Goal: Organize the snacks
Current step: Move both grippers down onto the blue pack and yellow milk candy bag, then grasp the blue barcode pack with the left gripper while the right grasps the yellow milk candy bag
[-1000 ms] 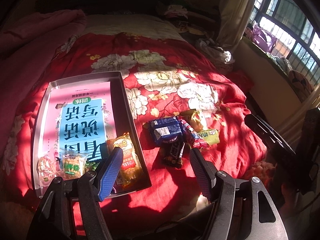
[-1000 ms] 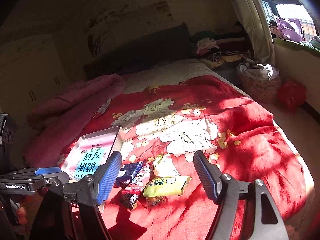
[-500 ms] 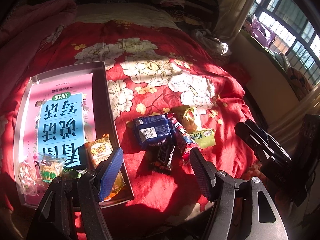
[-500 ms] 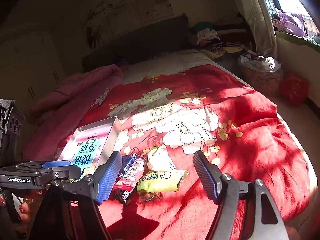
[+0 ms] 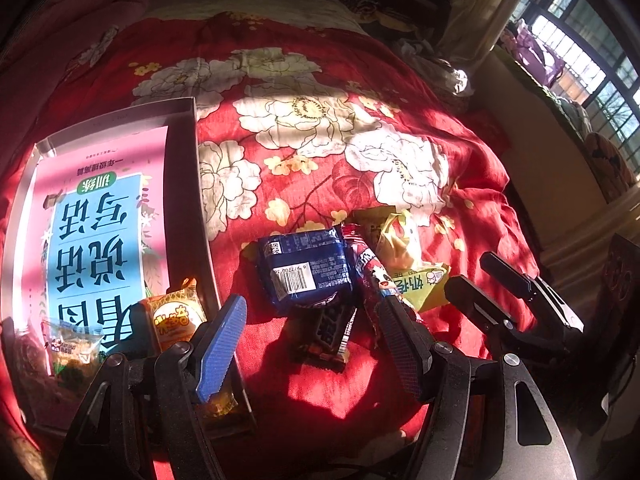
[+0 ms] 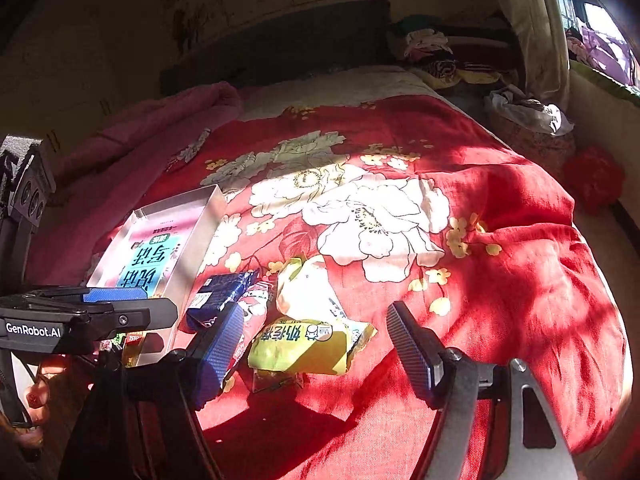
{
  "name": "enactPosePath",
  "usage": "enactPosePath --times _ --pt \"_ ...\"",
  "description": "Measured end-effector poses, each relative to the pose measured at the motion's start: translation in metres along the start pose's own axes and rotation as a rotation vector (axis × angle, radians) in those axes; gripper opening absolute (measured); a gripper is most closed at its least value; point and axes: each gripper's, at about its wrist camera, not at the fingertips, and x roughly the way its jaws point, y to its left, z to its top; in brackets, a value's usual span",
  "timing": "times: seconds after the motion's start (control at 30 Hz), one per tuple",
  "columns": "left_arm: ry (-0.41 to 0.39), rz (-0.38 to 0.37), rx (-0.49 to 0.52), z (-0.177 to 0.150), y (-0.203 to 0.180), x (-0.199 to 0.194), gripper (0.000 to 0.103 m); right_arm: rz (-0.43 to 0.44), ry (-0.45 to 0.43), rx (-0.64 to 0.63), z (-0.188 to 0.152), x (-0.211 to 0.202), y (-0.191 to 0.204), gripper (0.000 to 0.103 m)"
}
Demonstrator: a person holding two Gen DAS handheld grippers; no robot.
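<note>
While both tongs hang released and empty over the loose snack pile at six o'clock on the red bedspread, with the left gripper above the dark bar and the right gripper above the yellow-green packet, the step looks like choosing a snack; next, lower, clench, and carry it toward nine o'clock into the box

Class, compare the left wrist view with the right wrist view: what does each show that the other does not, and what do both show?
Only the left wrist view shows the dark chocolate bar below the blue packet and the orange snack packet in the box.

Only the right wrist view shows the left gripper's "GenRobot.AI" label and fingers below it.

Both show the grey box holding a pink and blue book, the blue packet, the yellow-green packet and the red flowered bedspread.
</note>
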Motion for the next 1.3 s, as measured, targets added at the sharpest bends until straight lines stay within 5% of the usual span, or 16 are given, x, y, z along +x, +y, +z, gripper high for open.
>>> enactPosePath --times 1.03,1.3 --pt "0.099 0.061 0.003 0.020 0.000 0.049 0.071 -0.043 0.136 -0.159 0.007 0.063 0.011 0.073" --pt "0.108 0.059 -0.007 0.022 0.001 0.055 0.071 -0.014 0.147 -0.197 0.007 0.070 0.016 0.053"
